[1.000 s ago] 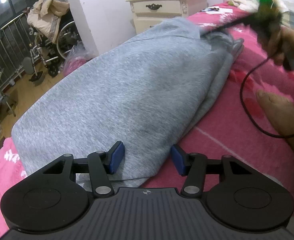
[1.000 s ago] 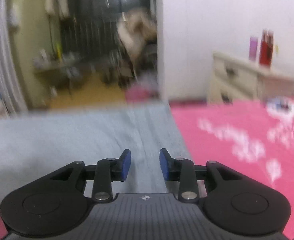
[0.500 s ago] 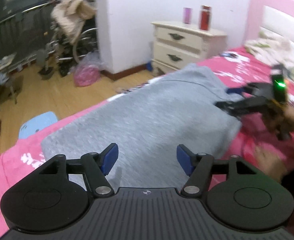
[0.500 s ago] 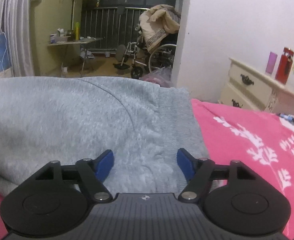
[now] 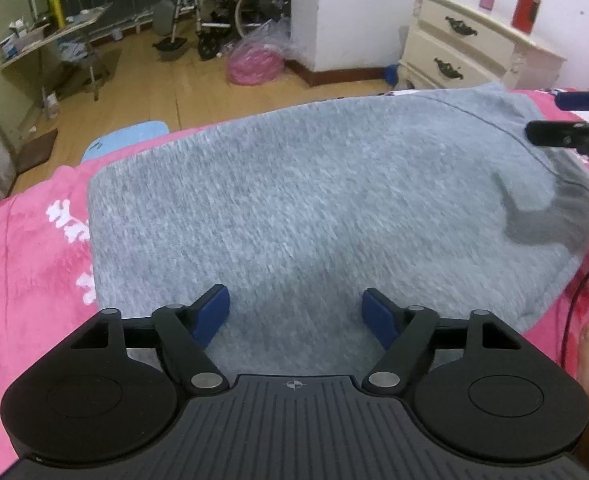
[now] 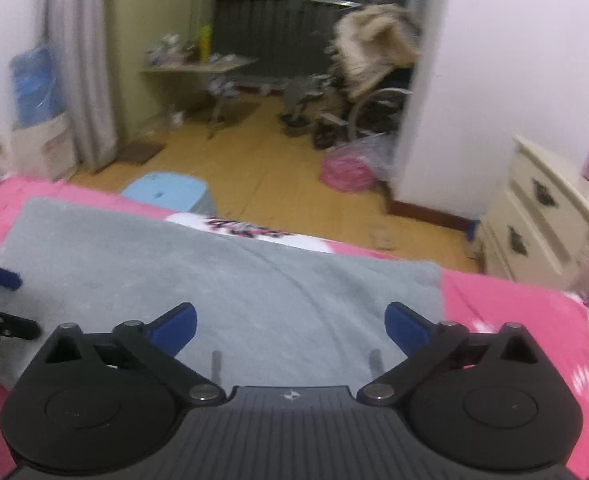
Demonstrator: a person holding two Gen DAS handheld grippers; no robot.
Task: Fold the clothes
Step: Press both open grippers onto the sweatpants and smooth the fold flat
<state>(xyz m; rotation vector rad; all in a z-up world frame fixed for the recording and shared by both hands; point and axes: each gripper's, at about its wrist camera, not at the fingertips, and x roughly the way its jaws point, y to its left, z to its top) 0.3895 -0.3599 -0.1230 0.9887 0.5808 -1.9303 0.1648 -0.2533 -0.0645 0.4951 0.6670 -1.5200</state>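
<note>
Left wrist view: left gripper point(image 5: 296, 312) hangs over the near part of the grey garment point(image 5: 314, 208); its jaws are opening, with only cloth below them and nothing pinched.
Change: a second ago both grippers stood much narrower at the garment's edges; both have since let go.
Right gripper point(image 6: 290, 330): jaws opening to their widest, empty, above the garment point(image 6: 222, 280).
Meaning: this fold looks laid down; a fresh grasp probably comes next.
Garment: lies folded and fairly flat along the bed point(image 5: 26, 264) edge nearest the floor, its right end rumpled with a ribbed band showing.
</note>
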